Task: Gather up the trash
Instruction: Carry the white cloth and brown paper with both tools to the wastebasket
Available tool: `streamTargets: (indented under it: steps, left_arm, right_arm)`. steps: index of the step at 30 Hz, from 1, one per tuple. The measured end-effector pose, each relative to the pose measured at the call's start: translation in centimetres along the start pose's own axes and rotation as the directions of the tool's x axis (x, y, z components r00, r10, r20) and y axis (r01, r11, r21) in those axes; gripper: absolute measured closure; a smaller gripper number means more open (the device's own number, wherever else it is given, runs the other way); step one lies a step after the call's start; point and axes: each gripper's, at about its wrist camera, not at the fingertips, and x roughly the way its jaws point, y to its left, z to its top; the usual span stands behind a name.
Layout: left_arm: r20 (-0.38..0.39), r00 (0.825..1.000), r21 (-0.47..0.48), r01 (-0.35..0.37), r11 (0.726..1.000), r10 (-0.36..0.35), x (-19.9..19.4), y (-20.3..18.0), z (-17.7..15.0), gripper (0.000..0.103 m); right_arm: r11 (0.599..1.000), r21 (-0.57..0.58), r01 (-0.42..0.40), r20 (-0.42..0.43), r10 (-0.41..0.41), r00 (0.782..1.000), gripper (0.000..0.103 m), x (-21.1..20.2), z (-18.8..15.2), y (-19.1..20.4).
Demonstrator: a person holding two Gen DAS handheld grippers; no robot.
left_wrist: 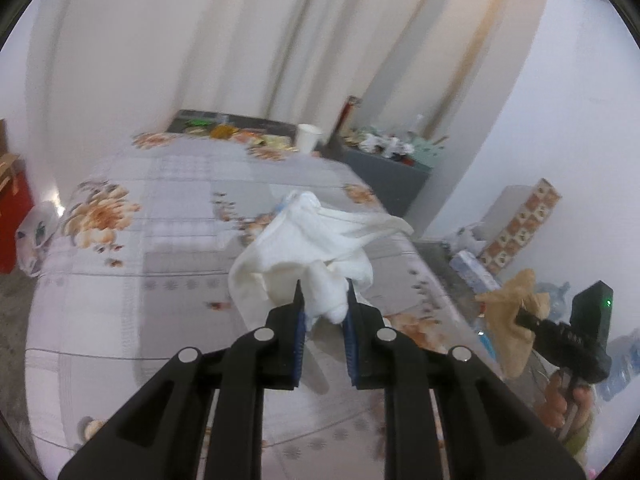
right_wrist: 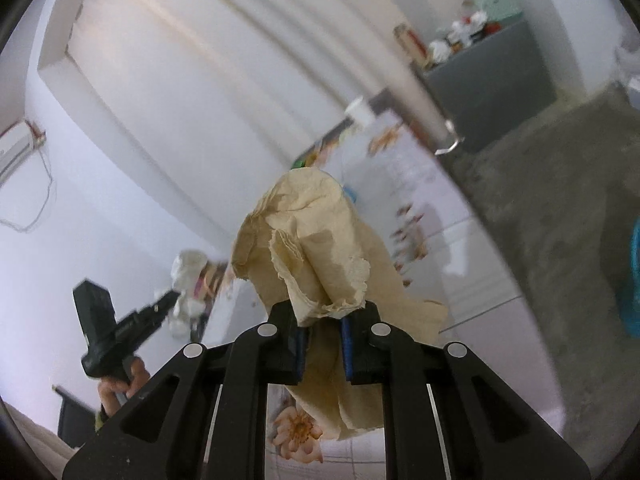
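A wide bed under a grey-and-white checked bedspread with orange flower prints (left_wrist: 132, 264) fills the left wrist view; at its far end a white paper cup (left_wrist: 308, 138) is seen, and past the bed's far corner a grey cabinet with a cluttered top (left_wrist: 392, 176).

Both trash items are already lifted clear of the bedspread. A crumpled white tissue wad (left_wrist: 308, 248) is clamped between the jaws of the left gripper (left_wrist: 324, 302), its loose folds spilling forward above the bed. A crumpled tan paper napkin (right_wrist: 320, 248) is pinched by the right gripper (right_wrist: 325, 316), most of the sheet standing up ahead of the fingers and a tail hanging below them.

Step judged: pick-up done, carry phase in hand. No bin can be identified with certainty in either view; a blue object (right_wrist: 632, 280) at the right wrist view's edge is too cropped to tell. Next move calls for both grips being kept closed while a trash container is located, then release over it.
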Motion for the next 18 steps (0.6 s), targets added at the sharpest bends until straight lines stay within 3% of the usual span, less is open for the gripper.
streamTargets:
  steps: [9,15,18]
  left_arm:
    - [-0.037,0.988,0.083,0.154,0.985,-0.152,1.6,-6.4,0.6,0.087]
    - [-0.121,0.961,0.157,0.265,0.951,-0.248,4.5,-12.6,0.5,0.087]
    - [-0.177,0.937,0.187,0.331,0.925,-0.3,6.5,-16.2,0.3,0.087]
  right_arm:
    - [0.993,0.063,0.103,0.144,-0.111,0.983,0.091,-7.0,0.3,-2.7]
    - [0.971,0.149,0.188,0.258,-0.222,0.94,0.091,-13.0,0.0,-5.9]
    - [0.944,0.235,0.231,0.317,-0.299,0.9,0.091,-16.6,-0.6,-8.6]
